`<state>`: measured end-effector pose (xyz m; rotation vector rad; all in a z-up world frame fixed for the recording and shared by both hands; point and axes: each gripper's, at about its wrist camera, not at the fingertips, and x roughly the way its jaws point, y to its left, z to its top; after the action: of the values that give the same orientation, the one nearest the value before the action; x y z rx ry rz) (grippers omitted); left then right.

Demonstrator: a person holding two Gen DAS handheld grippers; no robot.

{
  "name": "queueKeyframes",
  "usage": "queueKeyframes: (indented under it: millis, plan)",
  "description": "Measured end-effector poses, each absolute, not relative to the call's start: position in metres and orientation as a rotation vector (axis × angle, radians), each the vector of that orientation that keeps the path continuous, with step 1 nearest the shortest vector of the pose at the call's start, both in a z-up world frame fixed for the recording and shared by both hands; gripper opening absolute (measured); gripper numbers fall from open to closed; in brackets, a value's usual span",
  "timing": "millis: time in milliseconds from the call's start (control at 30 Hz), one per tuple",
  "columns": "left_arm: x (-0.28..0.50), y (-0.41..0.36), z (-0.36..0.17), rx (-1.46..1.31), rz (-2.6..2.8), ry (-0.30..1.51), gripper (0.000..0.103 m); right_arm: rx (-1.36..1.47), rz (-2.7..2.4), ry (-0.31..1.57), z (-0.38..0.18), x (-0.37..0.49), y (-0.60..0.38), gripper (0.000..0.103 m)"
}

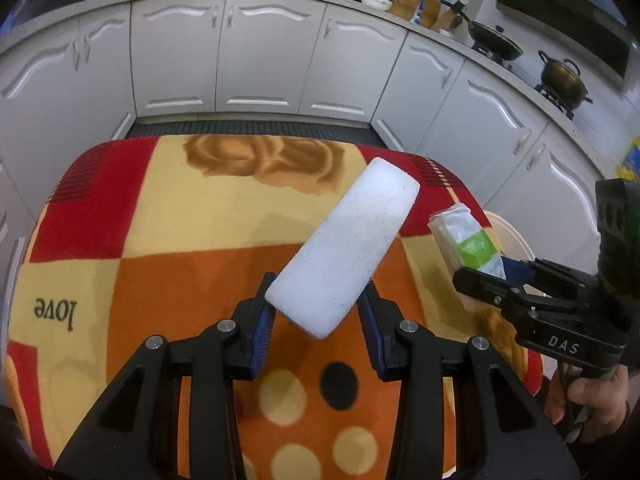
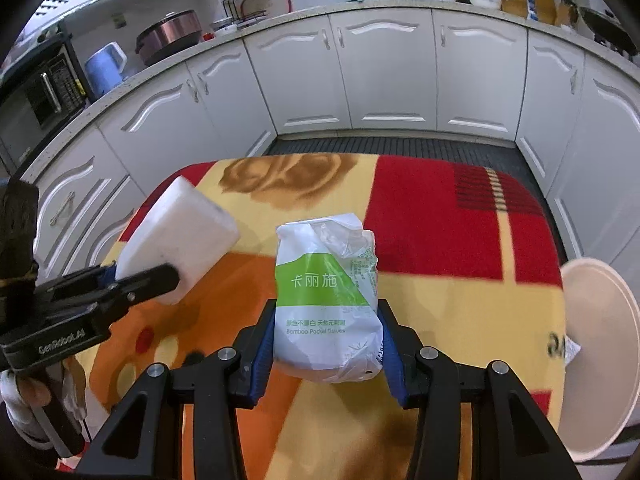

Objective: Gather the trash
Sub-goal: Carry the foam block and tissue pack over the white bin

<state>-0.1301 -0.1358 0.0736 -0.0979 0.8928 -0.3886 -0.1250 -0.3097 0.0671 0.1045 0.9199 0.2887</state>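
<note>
My left gripper [image 1: 318, 322] is shut on a long white foam block [image 1: 344, 246] and holds it tilted above the patterned blanket [image 1: 168, 240]. The block also shows in the right wrist view [image 2: 176, 236], with the left gripper [image 2: 140, 280] at the left. My right gripper [image 2: 326, 344] is shut on a white and green tissue packet [image 2: 326, 296] above the blanket [image 2: 440, 300]. In the left wrist view the packet [image 1: 468, 240] and the right gripper [image 1: 496, 276] are at the right. A white bin [image 2: 600, 352] stands past the blanket's right edge.
White kitchen cabinets [image 1: 260, 56] curve around behind the blanket-covered surface. A dark floor mat [image 2: 392, 144] lies between them. Pots [image 1: 560, 76] stand on the stove at the right. A microwave [image 2: 36, 96] and a blue jug [image 2: 106, 66] are on the left counter.
</note>
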Motion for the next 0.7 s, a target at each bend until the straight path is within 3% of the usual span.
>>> queueKeyframes:
  millis: [700]
  plan:
    - [-0.160,-0.183,0.080,-0.051,-0.449,0.878,0.037,0.189,0.229,0.890,0.074,-0.177,-0.357,0.045]
